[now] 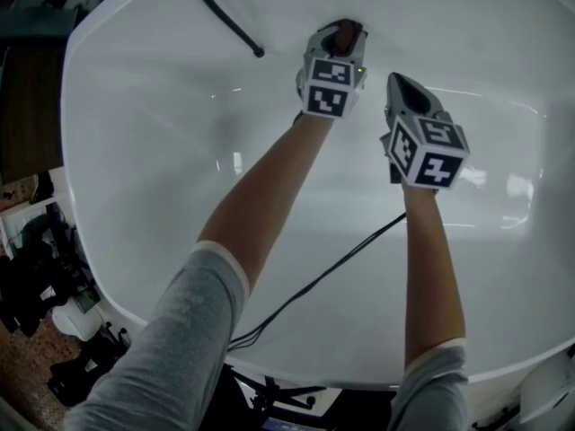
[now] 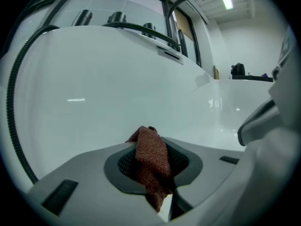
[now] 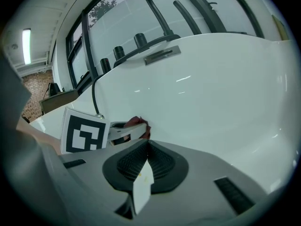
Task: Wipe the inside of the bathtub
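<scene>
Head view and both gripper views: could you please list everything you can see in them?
bathtub: one, white, fills the head view
cloth: one, reddish-brown, pinched in the left gripper's jaws against the tub's inner wall
hose: one, black, lying down the tub's far wall
cable: one, black, over the near rim toward the right gripper
tap knobs: three, black, on the far rim
floor clutter: dark, count unclear, left of the tub
left gripper: grey, shut on the cloth
right gripper: grey, shut, empty, beside it
arms: two, grey sleeves
</scene>
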A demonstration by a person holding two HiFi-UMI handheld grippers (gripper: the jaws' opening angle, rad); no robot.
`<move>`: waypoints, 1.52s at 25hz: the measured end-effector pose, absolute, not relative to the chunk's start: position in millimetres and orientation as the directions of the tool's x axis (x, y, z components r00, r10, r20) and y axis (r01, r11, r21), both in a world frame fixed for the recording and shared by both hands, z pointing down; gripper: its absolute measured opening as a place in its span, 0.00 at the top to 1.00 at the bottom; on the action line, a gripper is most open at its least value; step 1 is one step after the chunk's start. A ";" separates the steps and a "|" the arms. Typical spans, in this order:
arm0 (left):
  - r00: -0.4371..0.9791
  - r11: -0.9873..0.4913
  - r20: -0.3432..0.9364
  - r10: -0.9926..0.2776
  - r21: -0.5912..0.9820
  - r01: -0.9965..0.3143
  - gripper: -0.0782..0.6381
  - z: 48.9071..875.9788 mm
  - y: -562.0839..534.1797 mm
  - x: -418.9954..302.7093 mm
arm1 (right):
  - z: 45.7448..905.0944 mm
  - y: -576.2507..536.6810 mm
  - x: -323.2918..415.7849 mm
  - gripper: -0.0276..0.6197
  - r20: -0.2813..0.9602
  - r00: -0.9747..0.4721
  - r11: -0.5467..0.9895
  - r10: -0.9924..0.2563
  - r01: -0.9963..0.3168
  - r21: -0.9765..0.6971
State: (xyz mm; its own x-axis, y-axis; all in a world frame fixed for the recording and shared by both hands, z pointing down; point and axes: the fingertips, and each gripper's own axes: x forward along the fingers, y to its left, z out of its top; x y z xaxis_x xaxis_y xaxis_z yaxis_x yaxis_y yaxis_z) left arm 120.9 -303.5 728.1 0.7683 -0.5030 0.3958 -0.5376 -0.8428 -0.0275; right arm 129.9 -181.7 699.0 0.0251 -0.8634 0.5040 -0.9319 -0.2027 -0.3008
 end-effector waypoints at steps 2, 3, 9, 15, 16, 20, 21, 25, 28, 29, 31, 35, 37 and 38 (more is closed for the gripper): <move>0.774 -0.847 0.400 -0.491 -0.013 -0.531 0.76 734.1 -296.1 129.8 | 701.3 -182.3 128.2 0.95 0.512 0.024 -0.201 -0.859 -0.935 -0.294; 0.776 -0.852 0.402 -0.485 -0.017 -0.524 0.76 736.5 -294.5 130.2 | 702.0 -183.6 127.8 0.95 0.516 0.024 -0.200 -0.857 -0.936 -0.289; 0.767 -0.845 0.416 -0.488 -0.004 -0.535 0.76 746.4 -303.9 108.5 | 711.1 -192.3 132.5 0.95 0.538 0.037 -0.211 -0.842 -0.940 -0.266; 0.670 -0.780 0.496 -0.552 -0.024 -0.625 0.76 783.7 -334.0 37.3 | 728.0 -189.6 125.4 0.95 0.556 0.018 -0.208 -0.831 -0.937 -0.280; 0.670 -0.779 0.493 -0.556 -0.027 -0.627 0.76 784.8 -334.9 36.1 | 731.4 -188.6 126.9 0.95 0.556 0.019 -0.211 -0.831 -0.935 -0.284; 0.684 -0.790 0.487 -0.544 -0.021 -0.613 0.76 787.2 -321.8 55.4 | 741.6 -182.6 131.1 0.95 0.558 0.021 -0.221 -0.829 -0.930 -0.295; 0.698 -0.805 0.487 -0.526 -0.020 -0.592 0.76 788.4 -315.3 66.1 | 742.9 -181.7 131.3 0.95 0.559 0.021 -0.222 -0.829 -0.930 -0.293; 0.742 -0.861 0.506 -0.440 -0.004 -0.508 0.76 798.8 -284.1 119.1 | 748.7 -177.7 132.7 0.95 0.569 0.027 -0.230 -0.822 -0.930 -0.287; 0.747 -0.868 0.509 -0.426 0.001 -0.496 0.76 802.8 -273.5 135.5 | 752.2 -174.1 132.0 0.95 0.576 0.028 -0.234 -0.817 -0.929 -0.287; 0.748 -0.870 0.507 -0.428 -0.006 -0.493 0.76 802.7 -274.5 133.6 | 753.0 -173.5 131.9 0.95 0.577 0.026 -0.233 -0.816 -0.929 -0.287; 0.741 -0.864 0.507 -0.441 -0.017 -0.503 0.76 804.1 -281.6 121.0 | 754.3 -172.4 134.1 0.95 0.577 0.027 -0.234 -0.816 -0.929 -0.287; 0.646 -0.775 0.552 -0.527 -0.001 -0.631 0.76 826.9 -312.7 55.2 | 758.1 -171.7 133.9 0.95 0.574 0.025 -0.240 -0.819 -0.923 -0.302; 0.617 -0.756 0.572 -0.541 -0.009 -0.655 0.76 836.0 -324.1 31.3 | 760.5 -172.6 131.7 0.95 0.571 0.020 -0.234 -0.821 -0.924 -0.304; 0.616 -0.758 0.574 -0.540 -0.013 -0.652 0.76 837.6 -325.6 27.4 | 762.2 -172.3 131.4 0.95 0.571 0.019 -0.234 -0.821 -0.923 -0.306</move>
